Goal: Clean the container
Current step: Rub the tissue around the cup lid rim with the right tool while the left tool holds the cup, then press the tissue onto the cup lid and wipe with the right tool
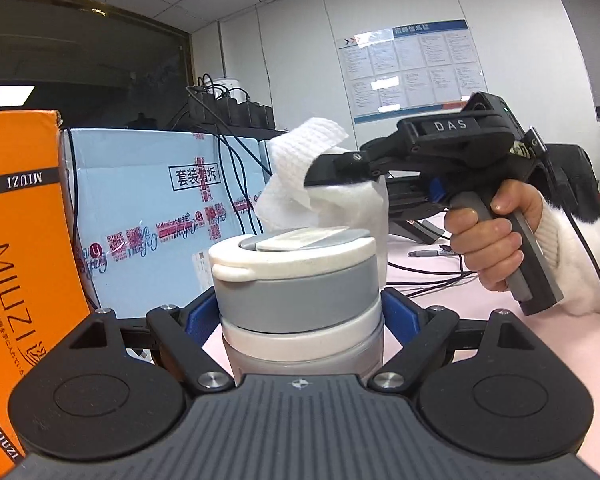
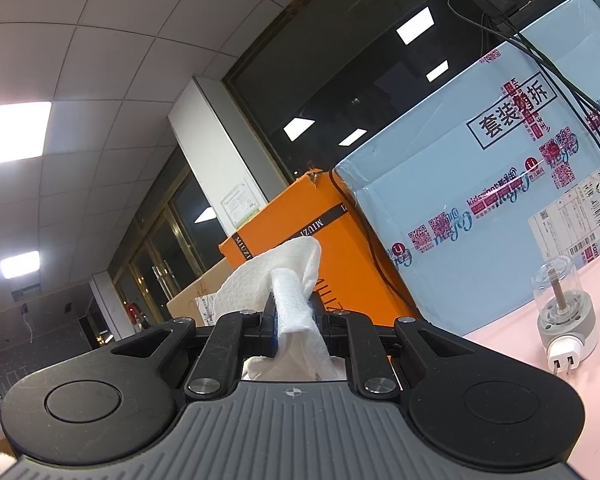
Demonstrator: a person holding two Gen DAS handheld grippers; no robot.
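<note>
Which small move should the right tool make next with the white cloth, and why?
Probably lower the right tool a little, so the white cloth presses on the container lid. The cloth hangs just above the lid, and the left tool already grips the container upright.

An orange box (image 1: 18, 248) stands left of the tool, a pale blue carton (image 1: 148, 208) behind it; a marker (image 1: 432, 253) lies on the pink bench (image 1: 480, 320) beneath a noticeboard (image 1: 412, 68).

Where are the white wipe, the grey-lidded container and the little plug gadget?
white wipe (image 1: 296, 160): left wrist view, its upper fold.
container (image 1: 296, 296): left wrist view, grey lid band.
plug gadget (image 2: 566, 320): right wrist view, grey base.
</note>
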